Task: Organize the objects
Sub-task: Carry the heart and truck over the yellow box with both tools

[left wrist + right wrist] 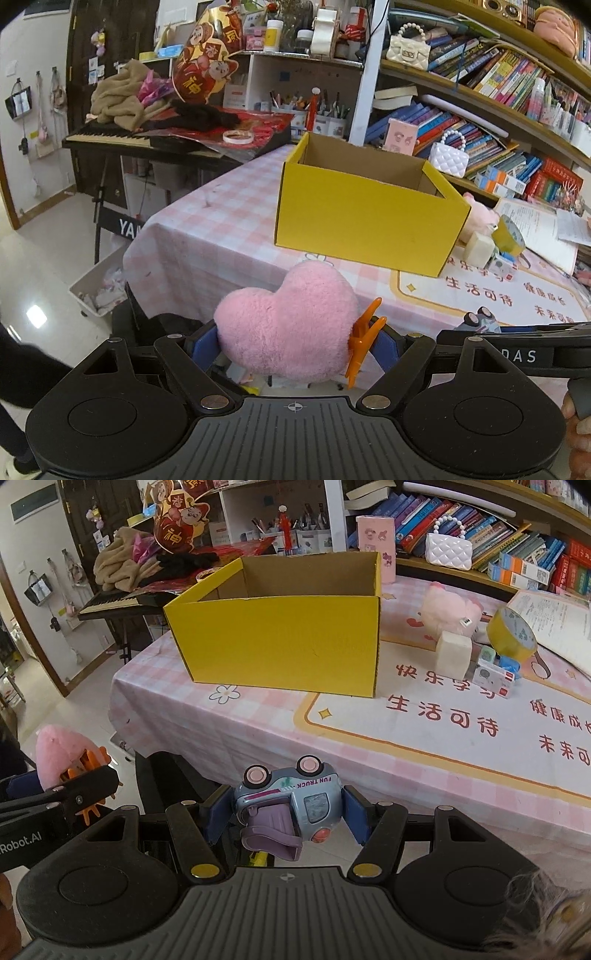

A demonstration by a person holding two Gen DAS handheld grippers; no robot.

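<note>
Counter [424, 738], pink checked cloth. Open yellow box [280, 638] stands near its left end. Left gripper [295, 345]: fingers pinching pink plush heart [288, 325] with orange clip [364, 339], off the counter's near edge. Right gripper [284, 812]: fingers pinching upturned toy truck [291, 801], likewise off the edge.

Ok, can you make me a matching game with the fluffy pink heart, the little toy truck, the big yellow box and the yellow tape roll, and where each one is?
Things:
1. fluffy pink heart plush
2. pale blue toy truck with pink wheels
3. yellow cardboard box
4. yellow tape roll

Places:
A. standing open on the pink checked tablecloth
B. between the left gripper fingers
C. on the table to the right of the box
D. between the right gripper fingers, wheels up

Pairs: 1-B, 2-D, 3-A, 4-C
</note>
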